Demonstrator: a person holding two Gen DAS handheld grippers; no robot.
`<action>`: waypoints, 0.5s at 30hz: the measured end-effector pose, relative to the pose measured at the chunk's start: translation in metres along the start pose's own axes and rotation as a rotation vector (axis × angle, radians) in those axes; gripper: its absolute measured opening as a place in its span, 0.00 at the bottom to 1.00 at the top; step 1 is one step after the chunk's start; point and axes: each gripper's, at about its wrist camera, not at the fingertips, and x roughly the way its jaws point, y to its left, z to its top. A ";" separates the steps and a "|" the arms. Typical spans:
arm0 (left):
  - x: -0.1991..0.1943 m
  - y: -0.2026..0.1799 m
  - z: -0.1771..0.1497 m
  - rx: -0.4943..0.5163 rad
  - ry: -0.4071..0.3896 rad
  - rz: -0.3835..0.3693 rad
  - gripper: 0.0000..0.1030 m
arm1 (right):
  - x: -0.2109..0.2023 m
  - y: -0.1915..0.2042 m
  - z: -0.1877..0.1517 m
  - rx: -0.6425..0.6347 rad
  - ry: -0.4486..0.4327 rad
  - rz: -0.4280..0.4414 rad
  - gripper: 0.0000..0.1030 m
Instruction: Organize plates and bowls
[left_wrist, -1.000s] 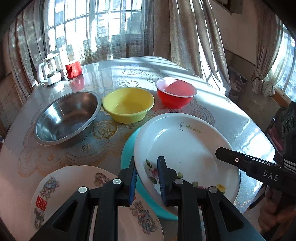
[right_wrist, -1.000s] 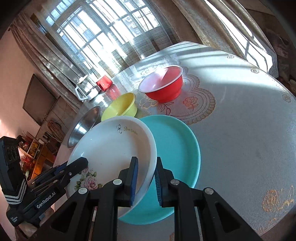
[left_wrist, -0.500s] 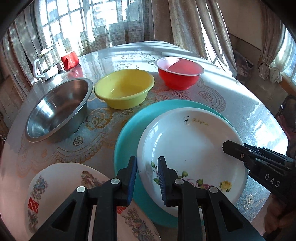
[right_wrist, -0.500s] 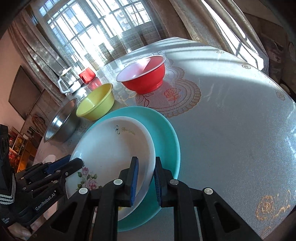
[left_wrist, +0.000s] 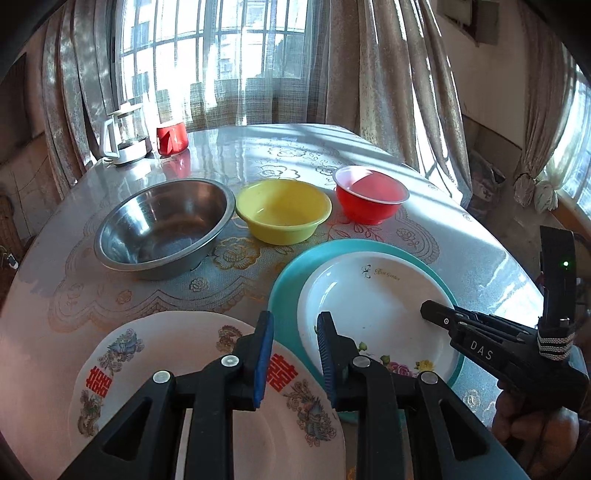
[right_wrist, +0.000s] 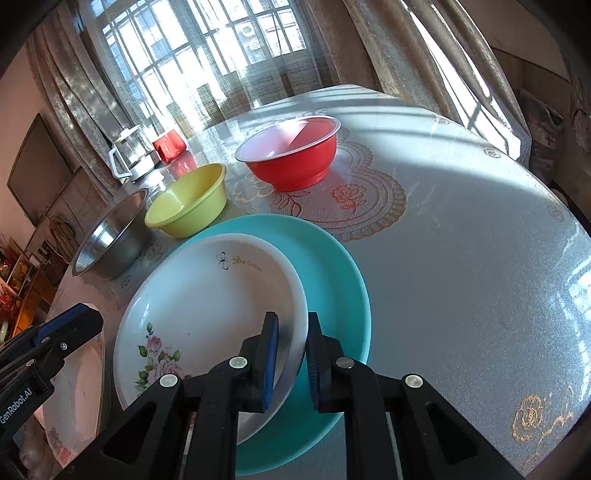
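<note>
Three bowls (left_wrist: 282, 210), three plates (right_wrist: 207, 317); my right fingers (right_wrist: 290, 356) pinch the white plate's rim, left fingers (left_wrist: 293, 356) are opening, empty; only the left view shows the patterned plate (left_wrist: 147, 354) whole.

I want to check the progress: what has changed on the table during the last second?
The white floral plate was lowered flat onto the teal plate. The left gripper let go of its rim and drew back over the patterned plate, its jaws opening and empty. The right gripper stays shut on the white plate's rim. The three bowls did not move.

A home dining room: lace-clothed table (left_wrist: 258, 162), curtained window (left_wrist: 229, 55), glass kettle (left_wrist: 125, 133).
</note>
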 end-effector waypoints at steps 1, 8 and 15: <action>-0.005 0.003 -0.002 -0.004 -0.012 0.001 0.24 | 0.000 -0.001 0.000 0.006 0.000 0.002 0.15; -0.032 0.038 -0.020 -0.081 -0.046 0.022 0.26 | -0.013 0.000 0.004 0.016 -0.053 -0.054 0.35; -0.051 0.075 -0.036 -0.159 -0.077 0.098 0.26 | -0.043 0.027 0.007 -0.044 -0.130 0.058 0.39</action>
